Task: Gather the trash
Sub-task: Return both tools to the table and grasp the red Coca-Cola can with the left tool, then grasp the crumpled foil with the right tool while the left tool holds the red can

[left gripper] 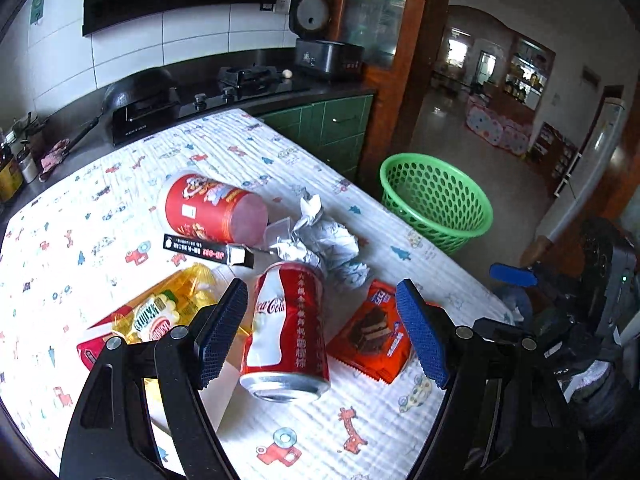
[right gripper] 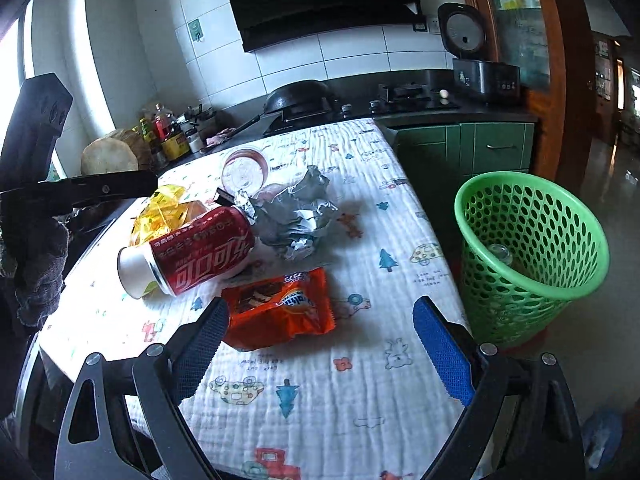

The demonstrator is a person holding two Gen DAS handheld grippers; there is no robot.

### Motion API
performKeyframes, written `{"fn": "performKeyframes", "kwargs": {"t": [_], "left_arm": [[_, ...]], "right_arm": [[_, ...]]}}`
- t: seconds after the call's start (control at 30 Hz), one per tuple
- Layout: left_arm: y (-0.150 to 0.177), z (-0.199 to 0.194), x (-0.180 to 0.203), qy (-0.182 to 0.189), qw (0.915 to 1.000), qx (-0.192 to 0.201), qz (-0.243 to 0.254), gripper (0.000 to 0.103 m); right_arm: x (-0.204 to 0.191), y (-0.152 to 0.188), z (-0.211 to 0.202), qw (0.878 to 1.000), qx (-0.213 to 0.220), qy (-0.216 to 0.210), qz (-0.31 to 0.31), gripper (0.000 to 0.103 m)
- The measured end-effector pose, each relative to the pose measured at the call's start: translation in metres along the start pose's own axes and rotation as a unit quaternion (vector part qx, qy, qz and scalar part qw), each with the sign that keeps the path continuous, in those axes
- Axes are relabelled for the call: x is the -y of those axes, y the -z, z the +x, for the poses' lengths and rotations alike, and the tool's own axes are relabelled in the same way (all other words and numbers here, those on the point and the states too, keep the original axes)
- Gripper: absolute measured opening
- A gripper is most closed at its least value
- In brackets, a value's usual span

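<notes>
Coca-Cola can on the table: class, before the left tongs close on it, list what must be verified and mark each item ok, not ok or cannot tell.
1. Left tongs open: ok, the jaws stand wide apart.
2. Coca-Cola can between the jaws: ok, it lies on its side between the two pads, neither seen touching it.
3. Can free of clutter: not ok, the crumpled foil and yellow snack bag crowd it.
4. Right tongs out of the way: ok, open and empty above the orange biscuit packet.
5. Green basket upright beside the table: ok.
6. Can empty: cannot tell.
</notes>
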State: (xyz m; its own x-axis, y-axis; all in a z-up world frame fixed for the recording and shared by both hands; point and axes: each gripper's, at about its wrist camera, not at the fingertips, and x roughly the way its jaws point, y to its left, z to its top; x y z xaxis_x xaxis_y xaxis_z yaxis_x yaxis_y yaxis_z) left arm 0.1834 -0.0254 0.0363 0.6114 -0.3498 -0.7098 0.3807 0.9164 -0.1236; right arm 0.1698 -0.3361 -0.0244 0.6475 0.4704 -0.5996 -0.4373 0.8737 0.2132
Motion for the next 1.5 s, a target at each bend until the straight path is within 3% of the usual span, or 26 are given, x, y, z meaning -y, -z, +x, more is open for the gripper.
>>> {"fn": "performKeyframes", "kwargs": {"t": [0.3, 1.0, 1.07, 1.2, 1.5], "left_arm": [[0.014, 0.045, 0.003, -0.014, 0.9974, -0.064, 0.03, 0.076], [0.007, 0.083, -0.004, -0.085, 0.9868, -0.123, 0.062, 0.076], [0.008, 0.083, -0.006, -0.085, 0.9872, -0.122, 0.056, 0.07], [0.009, 0.076, -0.006, -0.072, 0.9906, -0.108, 0.043, 0.069], [0.014, 0.024, -0.005, -0.043, 0.9984, -0.037, 0.008, 0.068]], "right_arm": [[0.006, -0.008, 0.004, 1.0, 0.0, 0.004, 0.0, 0.09], [0.026, -0.006, 0.024, 1.0, -0.014, -0.005, 0.016, 0.09], [0.027, -0.007, 0.025, 1.0, -0.016, -0.004, 0.015, 0.09], [0.031, -0.01, 0.03, 1.0, -0.02, -0.002, 0.014, 0.09], [0.022, -0.031, 0.052, 0.999, -0.033, -0.019, -0.011, 0.09]]}}
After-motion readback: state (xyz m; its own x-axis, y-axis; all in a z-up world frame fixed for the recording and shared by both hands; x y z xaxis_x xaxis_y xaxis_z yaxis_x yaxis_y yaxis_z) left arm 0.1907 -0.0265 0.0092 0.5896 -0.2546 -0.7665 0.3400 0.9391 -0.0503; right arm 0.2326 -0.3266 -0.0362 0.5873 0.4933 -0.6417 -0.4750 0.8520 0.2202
